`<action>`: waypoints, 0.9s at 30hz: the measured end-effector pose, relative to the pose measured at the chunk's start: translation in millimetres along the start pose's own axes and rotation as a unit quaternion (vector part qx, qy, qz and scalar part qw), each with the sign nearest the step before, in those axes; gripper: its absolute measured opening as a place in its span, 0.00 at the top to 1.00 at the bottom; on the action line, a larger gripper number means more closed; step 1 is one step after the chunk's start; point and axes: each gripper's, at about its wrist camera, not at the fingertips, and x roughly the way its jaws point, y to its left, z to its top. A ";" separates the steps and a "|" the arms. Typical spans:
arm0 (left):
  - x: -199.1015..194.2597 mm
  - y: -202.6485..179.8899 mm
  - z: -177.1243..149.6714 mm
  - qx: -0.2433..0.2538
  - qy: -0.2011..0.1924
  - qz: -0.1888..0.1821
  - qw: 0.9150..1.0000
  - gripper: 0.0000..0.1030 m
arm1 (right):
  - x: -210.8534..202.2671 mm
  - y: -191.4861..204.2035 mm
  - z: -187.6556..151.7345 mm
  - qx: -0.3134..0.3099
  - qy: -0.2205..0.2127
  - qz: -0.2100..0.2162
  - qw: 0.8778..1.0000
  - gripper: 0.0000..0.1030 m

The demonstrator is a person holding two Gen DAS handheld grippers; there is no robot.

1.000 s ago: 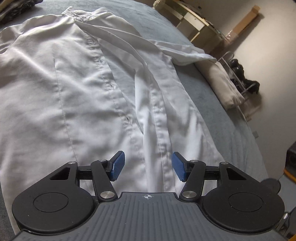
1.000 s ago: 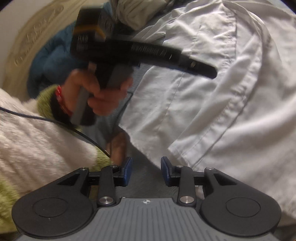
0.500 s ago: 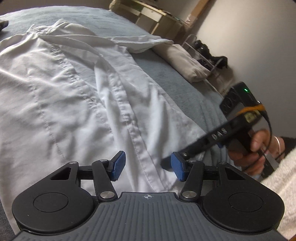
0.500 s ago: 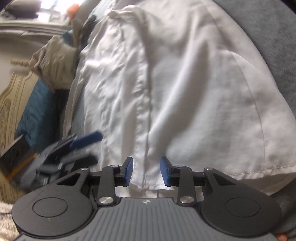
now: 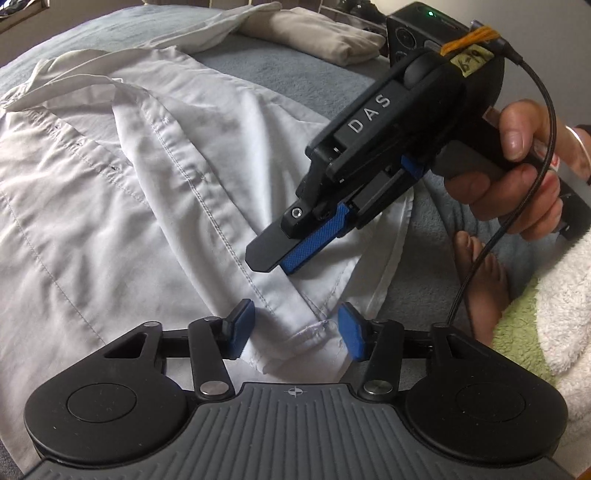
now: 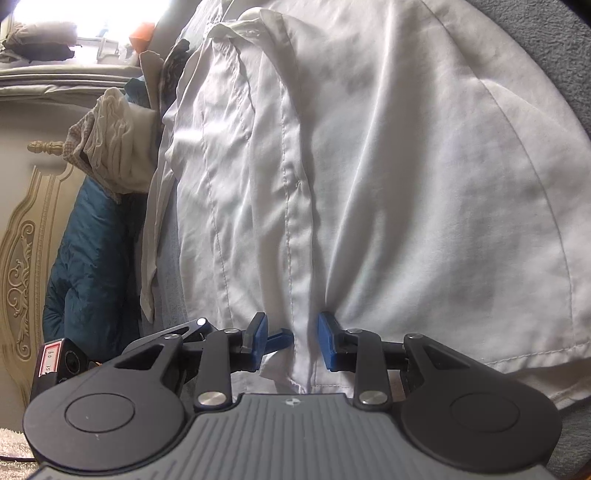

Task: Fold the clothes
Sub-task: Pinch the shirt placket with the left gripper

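A white button shirt (image 5: pixel 110 206) lies spread front-up on the grey-blue bed (image 5: pixel 295 77). My left gripper (image 5: pixel 295 332) hovers at the shirt's bottom hem, where the two front plackets (image 5: pixel 291 314) meet. Its jaws are closing, the hem corner lies between them, and the pads do not press it. My right gripper (image 5: pixel 273 258), held in a hand (image 5: pixel 517 177), points down at the same placket just beyond. In the right wrist view the shirt (image 6: pixel 406 184) fills the frame. The right gripper (image 6: pixel 293 338) straddles the placket ridge (image 6: pixel 301 325) with its pads apart.
A folded beige cloth (image 5: pixel 314 33) lies on the bed's far side. A bare foot (image 5: pixel 480 266) and a fluffy white-and-green robe (image 5: pixel 546 314) are at the right. A carved headboard (image 6: pixel 29 240), a blue quilt (image 6: pixel 92 251) and piled clothes (image 6: pixel 118 147) stand left of the shirt.
My left gripper slid right along the hem to the placket corner and its jaws narrowed. The right gripper rolled and dropped down to the hem, close beside the left one.
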 end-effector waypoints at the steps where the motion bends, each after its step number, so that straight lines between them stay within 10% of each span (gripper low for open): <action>1: -1.6 2.4 -0.3 -0.007 -0.002 0.001 1.000 0.60 | 0.5 0.4 0.2 -0.001 0.000 0.002 1.000 0.68; 8: -13.2 43.6 -7.1 -0.147 -0.016 -0.032 0.989 0.84 | 1.6 -0.4 2.9 0.002 0.000 0.006 1.000 0.68; 12: -18.0 53.1 -12.5 -0.183 -0.019 -0.050 0.982 0.83 | 5.1 2.3 6.3 0.002 0.002 0.010 1.000 0.68; 18: -25.0 40.6 -6.2 -0.154 -0.032 -0.039 0.987 0.56 | 18.0 19.9 13.2 -0.014 0.019 0.031 0.999 0.68; 27: -25.9 61.0 -6.5 -0.210 -0.033 -0.016 0.977 0.62 | 36.4 60.3 22.2 -0.065 0.045 0.056 0.995 0.68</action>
